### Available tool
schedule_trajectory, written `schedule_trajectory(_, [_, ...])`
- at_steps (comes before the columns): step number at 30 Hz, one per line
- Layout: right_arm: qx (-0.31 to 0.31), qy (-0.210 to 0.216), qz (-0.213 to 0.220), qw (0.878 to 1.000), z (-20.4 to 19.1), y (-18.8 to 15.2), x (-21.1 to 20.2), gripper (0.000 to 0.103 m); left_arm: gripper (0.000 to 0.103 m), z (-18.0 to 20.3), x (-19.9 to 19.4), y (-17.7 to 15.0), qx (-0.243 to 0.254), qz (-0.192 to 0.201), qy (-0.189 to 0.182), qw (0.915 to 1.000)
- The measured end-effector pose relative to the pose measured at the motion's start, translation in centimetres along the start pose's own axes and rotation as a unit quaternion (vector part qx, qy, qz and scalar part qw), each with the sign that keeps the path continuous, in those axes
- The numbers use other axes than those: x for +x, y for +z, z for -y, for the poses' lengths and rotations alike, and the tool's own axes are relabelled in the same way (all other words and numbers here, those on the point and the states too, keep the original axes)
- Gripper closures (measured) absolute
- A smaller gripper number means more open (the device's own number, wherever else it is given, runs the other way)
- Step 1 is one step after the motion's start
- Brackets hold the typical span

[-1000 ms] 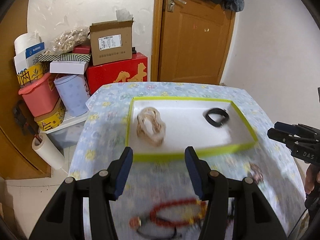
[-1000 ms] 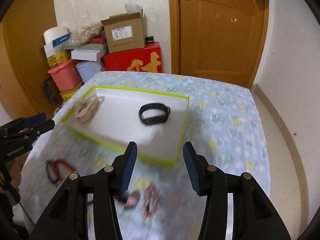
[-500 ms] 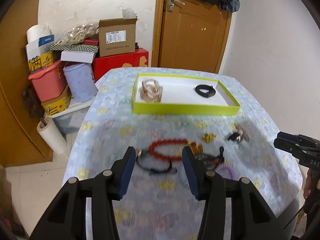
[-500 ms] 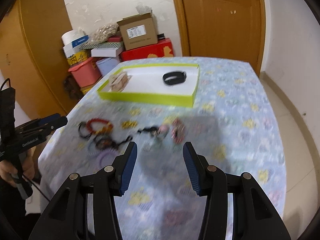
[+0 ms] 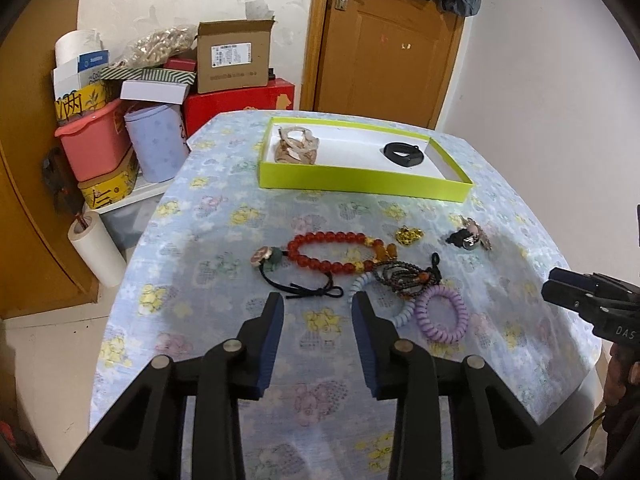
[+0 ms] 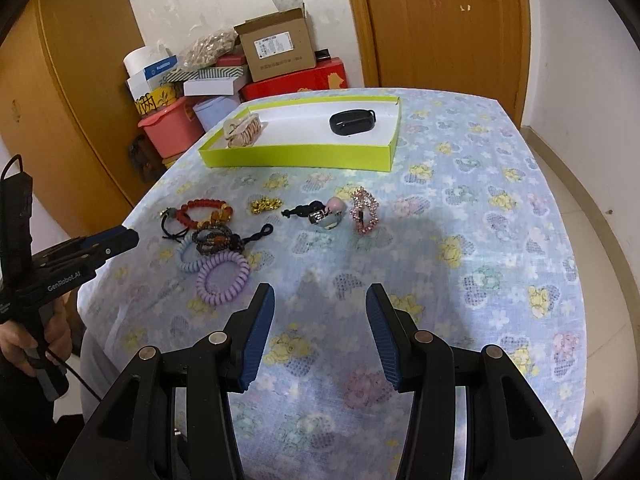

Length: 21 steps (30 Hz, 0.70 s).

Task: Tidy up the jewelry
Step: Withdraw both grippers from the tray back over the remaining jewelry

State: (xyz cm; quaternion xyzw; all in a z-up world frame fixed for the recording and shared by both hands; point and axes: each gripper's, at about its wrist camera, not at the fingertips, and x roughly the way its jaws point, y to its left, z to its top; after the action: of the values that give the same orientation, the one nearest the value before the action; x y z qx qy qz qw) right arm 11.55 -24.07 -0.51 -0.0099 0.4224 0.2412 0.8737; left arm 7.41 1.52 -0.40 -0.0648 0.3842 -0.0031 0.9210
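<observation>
A lime-green tray (image 5: 360, 184) (image 6: 296, 156) at the table's far side holds a beige hair claw (image 5: 296, 146) (image 6: 243, 131) and a black band (image 5: 402, 155) (image 6: 352, 122). Loose jewelry lies nearer: a red bead bracelet (image 5: 336, 252) (image 6: 204, 210), a black hair tie (image 5: 298, 286), a purple coil tie (image 5: 440, 314) (image 6: 222, 278), a pink rhinestone clip (image 6: 364, 210) and a gold piece (image 5: 409, 235) (image 6: 266, 204). My left gripper (image 5: 318, 302) hovers just short of the black tie, its jaws closing with nothing between them. My right gripper (image 6: 320, 292) stands open and empty above bare cloth.
The table wears a blue floral cloth (image 6: 480, 220). Boxes, a pink bin (image 5: 94, 140) and a paper roll (image 5: 98, 248) crowd the floor at the left. A wooden door (image 5: 384, 44) stands behind. A hand (image 6: 36, 344) holds the left gripper's handle.
Both grippers pulled back from the tray toward the table's near edge, bringing the loose jewelry into view. The left jaws narrowed; the right jaws kept their width.
</observation>
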Motion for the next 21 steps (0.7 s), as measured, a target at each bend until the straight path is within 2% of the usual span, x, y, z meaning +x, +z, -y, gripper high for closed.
schedule_trajectory(9, [-0.012,0.001,0.004,1.0,-0.5,0.0,0.9,0.054,0.066,1.2,0.9,0.0,0.015,-0.002,-0.009,0.9998])
schedule_trajectory(21, [-0.003,-0.016,-0.009,1.0,0.4,1.3,2.3,0.054,0.066,-2.3,3.6,1.2,-0.026,-0.019,0.041,0.9987])
